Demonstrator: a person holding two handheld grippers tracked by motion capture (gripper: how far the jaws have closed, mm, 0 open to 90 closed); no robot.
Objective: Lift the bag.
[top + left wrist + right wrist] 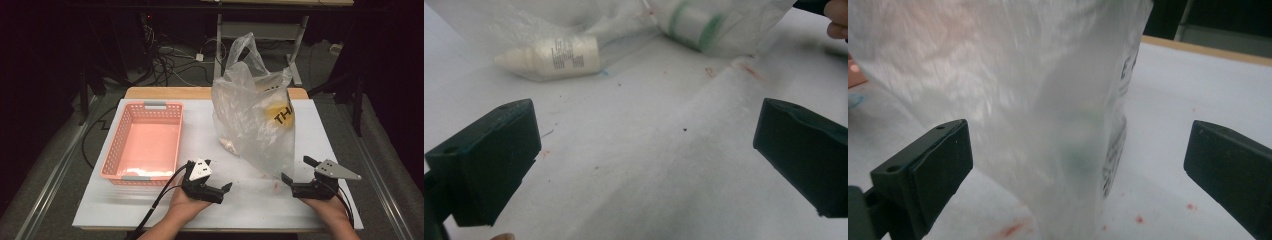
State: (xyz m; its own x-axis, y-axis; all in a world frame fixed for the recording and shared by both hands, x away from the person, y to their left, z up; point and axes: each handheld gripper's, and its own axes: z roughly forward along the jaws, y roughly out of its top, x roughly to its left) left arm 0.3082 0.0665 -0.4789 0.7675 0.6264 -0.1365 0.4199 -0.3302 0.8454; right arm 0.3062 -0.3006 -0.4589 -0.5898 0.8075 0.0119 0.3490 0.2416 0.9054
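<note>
A clear plastic bag [252,115] with a yellow print stands upright on the white table top [200,200], handles up. Inside its lower left a white bottle [554,57] lies on its side, with a green-banded item [694,22] near it. My left gripper [219,175] rests near the front edge, open and empty, aimed toward the bag's base; its jaws stand wide apart in the left gripper view [646,145]. My right gripper [295,169] is open at the bag's lower right corner. In the right gripper view [1078,165] the bag [1048,100] hangs close in front, between the spread jaws.
A pink plastic basket [120,145] with grey handles sits empty at the table's left. Small red marks dot the table top near the bag's base. A wooden strip [170,93] runs along the far edge, with cables on the floor beyond.
</note>
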